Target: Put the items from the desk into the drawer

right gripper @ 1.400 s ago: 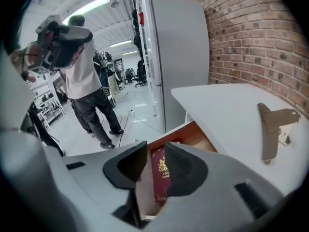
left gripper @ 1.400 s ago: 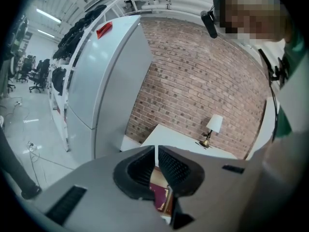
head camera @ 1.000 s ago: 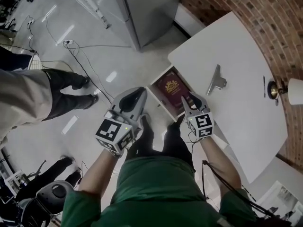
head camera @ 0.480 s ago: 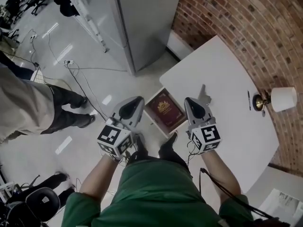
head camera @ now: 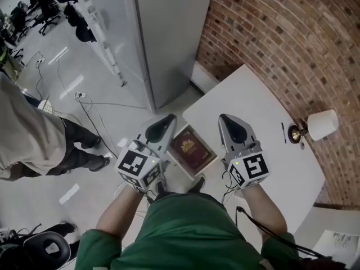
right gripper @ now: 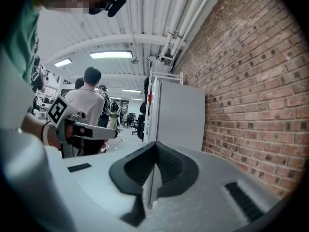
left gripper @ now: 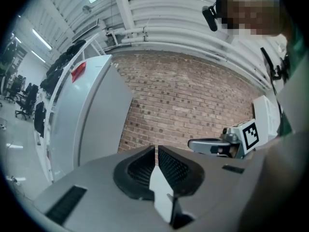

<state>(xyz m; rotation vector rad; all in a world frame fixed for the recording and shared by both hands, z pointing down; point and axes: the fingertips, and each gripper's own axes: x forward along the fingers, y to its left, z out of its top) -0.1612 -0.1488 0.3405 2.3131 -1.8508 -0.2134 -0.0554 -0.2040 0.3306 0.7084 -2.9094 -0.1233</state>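
Observation:
A dark red booklet (head camera: 190, 148) lies in the open drawer (head camera: 203, 163) at the near edge of the white desk (head camera: 253, 106). My left gripper (head camera: 163, 122) hangs over the floor just left of the drawer, jaws shut and empty (left gripper: 156, 150). The right gripper (head camera: 229, 122) is above the desk's near corner, right of the drawer, and is also shut on nothing (right gripper: 155, 145). Both gripper views look out level at the brick wall and the room, not at the desk. A thin dark pen (head camera: 283, 133) rests on the desk by the lamp.
A small lamp (head camera: 316, 125) with a white shade stands at the desk's far right by the brick wall (head camera: 281, 44). A tall grey cabinet (head camera: 169, 32) stands behind the desk. A person (head camera: 28, 136) stands on the left, with cables (head camera: 84, 101) on the floor.
The head view has swung up toward the wall. Both grippers have lifted away from the drawer, and the metal clip seen on the desk earlier is out of sight.

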